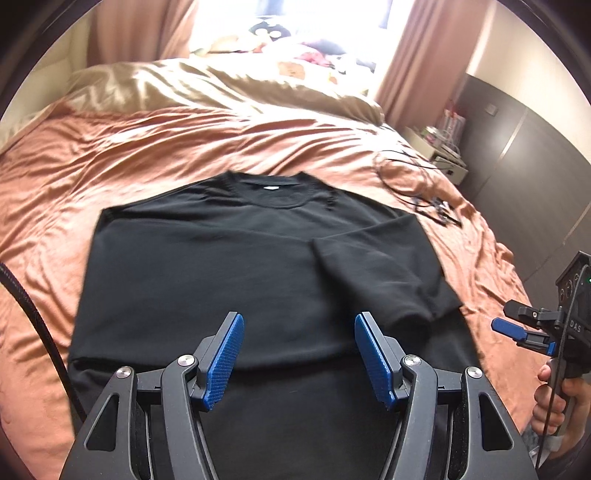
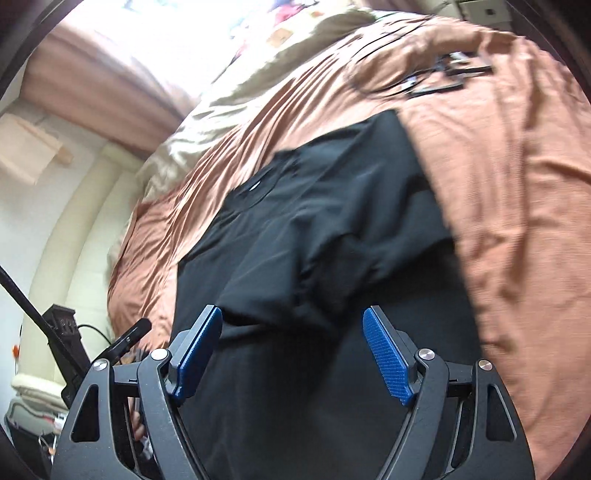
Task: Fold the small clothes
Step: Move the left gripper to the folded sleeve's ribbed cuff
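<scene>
On the bed (image 1: 110, 140), black shirt (image 1: 221, 258) collar points away.

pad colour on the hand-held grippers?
Blue, textured pads on the left hand-held gripper; clearest in the left wrist view.

Wide bed with wrinkled terracotta-orange cover (image 1: 258, 136) fills most of both views. Shiny beige-gold satin sheet (image 1: 192, 85) bunched at its far end. Behind it, overexposed bright window (image 1: 295, 22), strong daylight washing out detail; dusty-pink curtains (image 1: 417, 55) either side. Tangle of thin black cables (image 1: 413, 184) on the cover, right side. Small white bedside cabinet (image 1: 439, 147) with clutter beyond the bed edge. Dark grey panelled wardrobe wall (image 1: 524, 155) on the right. Cream wall (image 2: 55, 229) in right wrist view.
</scene>
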The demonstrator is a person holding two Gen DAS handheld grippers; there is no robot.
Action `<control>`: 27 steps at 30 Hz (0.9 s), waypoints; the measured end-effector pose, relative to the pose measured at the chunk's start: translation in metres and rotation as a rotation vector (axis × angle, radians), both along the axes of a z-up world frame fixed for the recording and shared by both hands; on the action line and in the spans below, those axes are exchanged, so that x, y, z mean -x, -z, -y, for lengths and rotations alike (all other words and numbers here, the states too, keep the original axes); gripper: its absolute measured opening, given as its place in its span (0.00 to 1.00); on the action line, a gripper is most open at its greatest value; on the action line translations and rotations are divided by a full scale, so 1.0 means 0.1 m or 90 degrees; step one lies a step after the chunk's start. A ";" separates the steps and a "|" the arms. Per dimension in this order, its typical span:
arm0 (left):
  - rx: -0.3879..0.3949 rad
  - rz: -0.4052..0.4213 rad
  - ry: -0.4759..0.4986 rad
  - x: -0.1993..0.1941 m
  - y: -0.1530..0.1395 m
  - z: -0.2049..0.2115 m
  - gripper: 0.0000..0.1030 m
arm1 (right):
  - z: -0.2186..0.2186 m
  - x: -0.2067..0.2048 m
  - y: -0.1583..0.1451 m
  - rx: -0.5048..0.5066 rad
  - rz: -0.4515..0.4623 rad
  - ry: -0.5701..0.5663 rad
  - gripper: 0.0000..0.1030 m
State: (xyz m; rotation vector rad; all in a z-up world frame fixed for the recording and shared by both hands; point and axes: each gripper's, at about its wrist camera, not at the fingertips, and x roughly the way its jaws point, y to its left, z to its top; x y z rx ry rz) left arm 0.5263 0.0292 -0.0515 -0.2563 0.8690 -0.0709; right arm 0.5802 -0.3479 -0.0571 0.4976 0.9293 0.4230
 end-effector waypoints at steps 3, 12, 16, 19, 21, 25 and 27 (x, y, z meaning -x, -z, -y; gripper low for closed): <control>-0.006 0.002 0.025 -0.08 -0.04 0.26 0.63 | 0.27 0.05 -0.08 -0.008 0.018 0.026 0.75; -0.054 -0.004 0.113 -0.42 -0.04 1.18 0.63 | 0.52 0.02 0.10 0.049 0.036 0.033 0.75; -0.074 -0.016 0.143 -0.58 0.04 1.53 0.63 | 0.58 0.12 0.30 0.045 0.028 0.029 0.70; -0.091 -0.030 0.160 -0.70 0.16 1.76 0.63 | 0.71 0.06 0.41 0.035 0.013 0.039 0.66; -0.117 -0.048 0.167 -0.80 0.30 1.92 0.63 | 0.80 -0.03 0.48 0.023 0.000 0.046 0.63; -0.136 -0.099 0.170 -0.99 0.60 2.09 0.63 | 0.90 -0.09 0.56 -0.007 -0.016 0.058 0.63; -0.143 -0.110 0.171 -1.05 0.70 2.15 0.63 | 0.92 -0.10 0.57 -0.015 -0.020 0.062 0.63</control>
